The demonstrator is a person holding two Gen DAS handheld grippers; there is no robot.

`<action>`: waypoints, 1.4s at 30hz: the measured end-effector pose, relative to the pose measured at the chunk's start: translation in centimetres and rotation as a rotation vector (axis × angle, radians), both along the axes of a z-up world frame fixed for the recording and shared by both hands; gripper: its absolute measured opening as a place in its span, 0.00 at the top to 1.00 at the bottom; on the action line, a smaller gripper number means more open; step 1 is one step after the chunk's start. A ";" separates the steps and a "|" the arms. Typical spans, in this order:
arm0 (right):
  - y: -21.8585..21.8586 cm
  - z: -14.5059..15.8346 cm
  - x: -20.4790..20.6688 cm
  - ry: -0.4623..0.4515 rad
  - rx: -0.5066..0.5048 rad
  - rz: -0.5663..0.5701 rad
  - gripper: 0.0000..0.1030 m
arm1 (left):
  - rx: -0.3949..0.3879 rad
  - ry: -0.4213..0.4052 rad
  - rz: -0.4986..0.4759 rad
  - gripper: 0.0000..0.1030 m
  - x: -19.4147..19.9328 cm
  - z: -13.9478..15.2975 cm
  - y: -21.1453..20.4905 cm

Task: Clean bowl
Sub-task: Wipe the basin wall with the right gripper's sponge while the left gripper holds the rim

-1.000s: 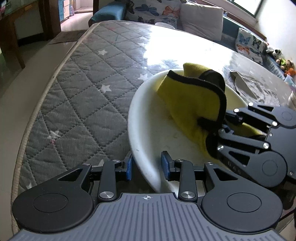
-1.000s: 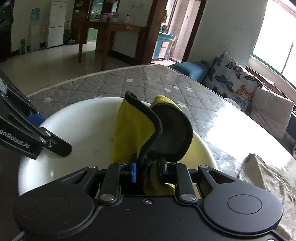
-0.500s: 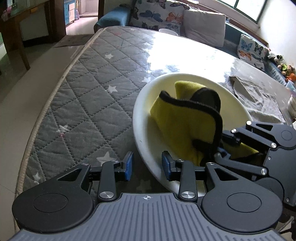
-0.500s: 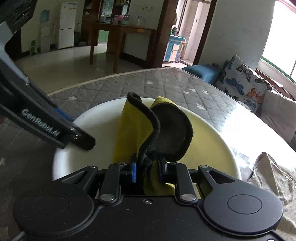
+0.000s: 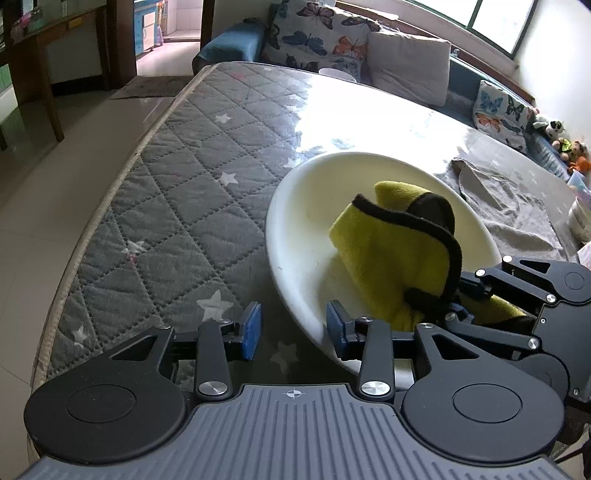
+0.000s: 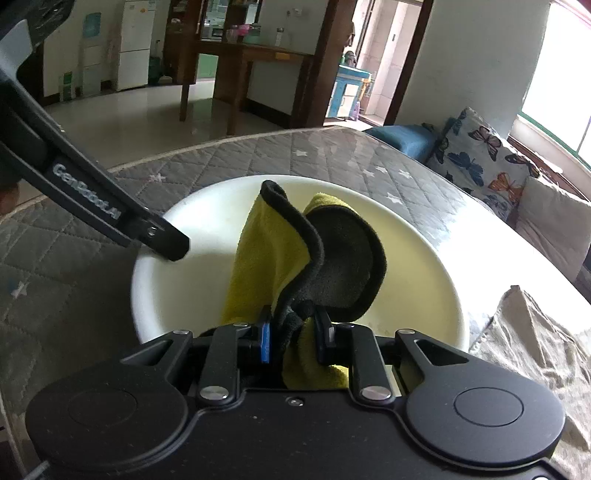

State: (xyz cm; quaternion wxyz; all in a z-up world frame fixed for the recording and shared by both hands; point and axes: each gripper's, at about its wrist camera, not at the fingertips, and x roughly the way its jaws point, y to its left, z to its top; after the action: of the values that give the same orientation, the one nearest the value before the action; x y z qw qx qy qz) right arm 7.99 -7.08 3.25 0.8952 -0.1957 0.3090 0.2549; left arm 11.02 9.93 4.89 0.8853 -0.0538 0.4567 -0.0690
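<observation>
Left wrist view: left gripper [image 5: 291, 330] has its blue-padded jaws spread wide, straddling the near rim of the white bowl [image 5: 295, 251]; one pad sits outside the rim over the table, the other just inside it, and neither visibly presses the rim, so it has hold of nothing. The bowl rests on a glass-topped table [image 5: 369, 118] laid over a grey quilted, star-printed cover [image 5: 177, 206]. Inside the bowl lies a yellow cloth with black edging [image 5: 391, 258], bunched and standing up from the bowl floor. The right gripper [image 5: 456, 299] enters from the right, its jaws pinched on the cloth's lower fold. A grey rag [image 5: 509, 214] lies crumpled on the table just beyond the bowl. Butterfly-print cushions [image 5: 317, 33] line the far bench. Right wrist view: right gripper [image 6: 295, 334] jaws are nearly closed, clamped on the gathered black-edged fold of the yellow cloth [image 6: 266, 258], which rises in front of the camera over the bowl [image 6: 406, 258] interior. One finger of the left gripper [image 6: 162, 240] reaches over the bowl's left rim. The grey rag [image 6: 535, 339] sits right of the bowl.
</observation>
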 end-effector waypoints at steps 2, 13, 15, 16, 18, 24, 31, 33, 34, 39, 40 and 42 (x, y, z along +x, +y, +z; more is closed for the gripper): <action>-0.3 0.0 0.2 -0.001 0.002 -0.012 0.78 | 0.002 -0.003 0.000 0.60 0.0 0.0 0.0; -1.1 -0.1 2.3 -0.004 0.017 -0.070 0.78 | 0.009 -0.017 0.009 0.55 -0.4 0.0 0.1; -1.1 -0.2 2.6 -0.004 0.020 -0.072 0.78 | 0.007 -0.017 0.013 0.55 -0.4 0.0 0.2; -1.1 -0.2 2.7 -0.003 0.022 -0.073 0.78 | 0.007 -0.017 0.013 0.55 -0.4 0.0 0.2; -1.0 -0.3 3.0 -0.003 0.026 -0.074 0.78 | 0.007 -0.017 0.015 0.54 -0.4 0.0 0.2; -0.9 -0.6 3.8 -0.001 0.036 -0.079 0.78 | 0.007 -0.018 0.019 0.50 -0.5 -0.2 0.4; -0.8 -0.9 4.8 0.000 0.049 -0.085 0.78 | 0.004 -0.016 0.026 0.47 -0.6 -0.2 0.6; -0.7 -1.0 4.8 0.003 0.057 -0.084 0.78 | 0.005 -0.016 0.027 0.47 -0.6 -0.2 0.6; -0.6 -1.0 4.9 0.006 0.062 -0.082 0.78 | 0.005 -0.017 0.027 0.47 -0.6 -0.2 0.6; 0.1 -0.8 4.8 0.016 0.074 -0.057 0.78 | 0.013 -0.020 0.030 0.46 -0.8 -0.1 0.5; 0.2 -0.7 4.7 0.021 0.080 -0.051 0.78 | 0.014 -0.020 0.031 0.46 -0.8 -0.1 0.4; 0.4 -0.5 4.4 0.034 0.095 -0.038 0.78 | 0.016 -0.021 0.033 0.46 -1.0 -0.1 0.4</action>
State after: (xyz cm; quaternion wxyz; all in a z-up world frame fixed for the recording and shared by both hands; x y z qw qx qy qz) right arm 12.36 -6.71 2.73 0.9026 -0.1426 0.3155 0.2557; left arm 10.06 10.31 4.82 0.8915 -0.0537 0.4469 -0.0513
